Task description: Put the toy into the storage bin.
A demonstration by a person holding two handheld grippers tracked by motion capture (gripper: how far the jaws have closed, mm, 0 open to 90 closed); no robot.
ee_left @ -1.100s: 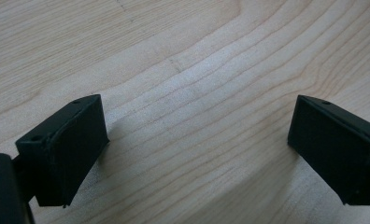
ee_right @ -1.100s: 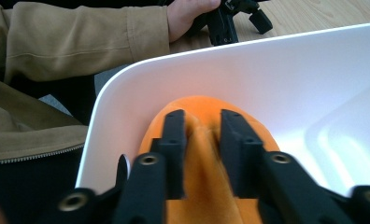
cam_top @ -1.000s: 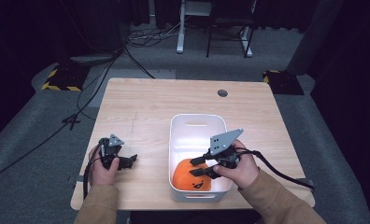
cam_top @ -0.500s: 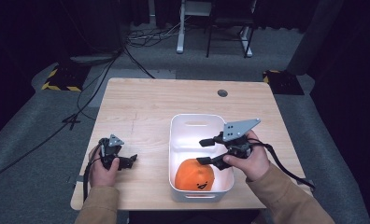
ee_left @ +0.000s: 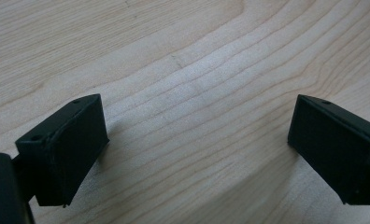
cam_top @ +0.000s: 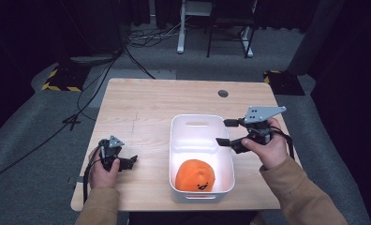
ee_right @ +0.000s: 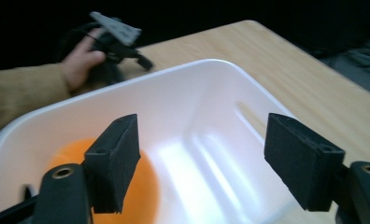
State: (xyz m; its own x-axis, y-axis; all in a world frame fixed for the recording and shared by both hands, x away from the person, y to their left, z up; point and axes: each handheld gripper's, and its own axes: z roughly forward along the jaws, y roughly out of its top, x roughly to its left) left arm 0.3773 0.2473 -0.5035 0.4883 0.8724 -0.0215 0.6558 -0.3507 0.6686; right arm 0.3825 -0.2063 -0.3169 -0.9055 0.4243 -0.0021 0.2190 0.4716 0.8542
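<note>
Right tongs (cam_top: pixel 226 132) are hanging spread and empty above the white bin (cam_top: pixel 178 140) – orange plush (cam_top: pixel 195 175) lying inside; judged best lifting clear without clipping the rim. Left tongs (cam_top: pixel 127 161) are resting spread on the surface (cam_top: pixel 151 98).

Orange plush in white bin, on wooden table.

White plastic bin (cam_top: pixel 201 154): rectangular, rounded corners, handle slot in each end wall, upright, right of the table's centre near the near edge. Orange plush toy (cam_top: pixel 196 175): round, small dark face on its near side, lying in the bin's near end; far end bare.
</note>
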